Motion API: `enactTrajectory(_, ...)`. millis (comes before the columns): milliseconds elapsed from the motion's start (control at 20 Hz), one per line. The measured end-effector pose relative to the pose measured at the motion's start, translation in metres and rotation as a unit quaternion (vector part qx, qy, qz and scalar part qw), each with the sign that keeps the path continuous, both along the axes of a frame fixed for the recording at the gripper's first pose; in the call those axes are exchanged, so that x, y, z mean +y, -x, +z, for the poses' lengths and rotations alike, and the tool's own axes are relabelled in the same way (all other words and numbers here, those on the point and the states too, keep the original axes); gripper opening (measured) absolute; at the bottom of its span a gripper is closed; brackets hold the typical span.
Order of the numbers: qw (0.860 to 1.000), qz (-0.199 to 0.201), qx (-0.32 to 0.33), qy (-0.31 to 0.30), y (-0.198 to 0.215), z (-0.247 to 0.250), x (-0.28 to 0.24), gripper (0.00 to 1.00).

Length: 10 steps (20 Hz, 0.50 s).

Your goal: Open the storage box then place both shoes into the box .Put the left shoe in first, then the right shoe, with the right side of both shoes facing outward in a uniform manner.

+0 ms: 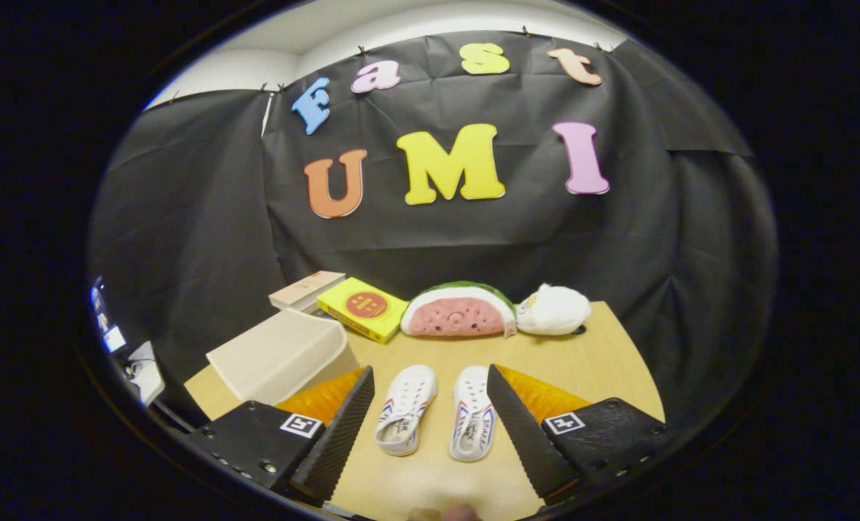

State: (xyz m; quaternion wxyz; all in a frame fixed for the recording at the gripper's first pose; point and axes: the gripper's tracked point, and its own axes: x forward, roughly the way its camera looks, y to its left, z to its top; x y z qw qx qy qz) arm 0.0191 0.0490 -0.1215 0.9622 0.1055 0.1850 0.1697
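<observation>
Wooden bench (589,362) seen along the two fingers of the hand-held gripper (430,391). Far left, at the bench's edge: a pale storage box (278,354) with its lid closed, lying just beyond the left finger (339,427). Behind it, a slim tan carton (305,289) and, just beside that, a yellow box (363,307) with a round red mark on its top face. Centre, between the spread fingers and touching neither: two white shoes with red and blue side stripes, lying side by side, slightly apart, toes pointing away toward the back of the bench. The left shoe (406,407) angles a little to the right at its toe; the right shoe (473,411) lies nearly straight. Behind the shoes, against the black cloth wall: a watermelon-slice plush (458,311). Right of it and touching it, a white plush (554,310). The right finger (520,427) stands just beside the right shoe. The hand-held gripper is released, its jaws wide apart and grasping nothing.
</observation>
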Motion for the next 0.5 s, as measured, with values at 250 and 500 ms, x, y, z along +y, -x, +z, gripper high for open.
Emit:
enactTrajectory(250,0.998,0.022,0.038,-0.034,-0.001,-0.007,0.062,0.96)
enactTrajectory(500,0.994,0.053,0.071,-0.058,0.000,-0.020,0.137,0.95)
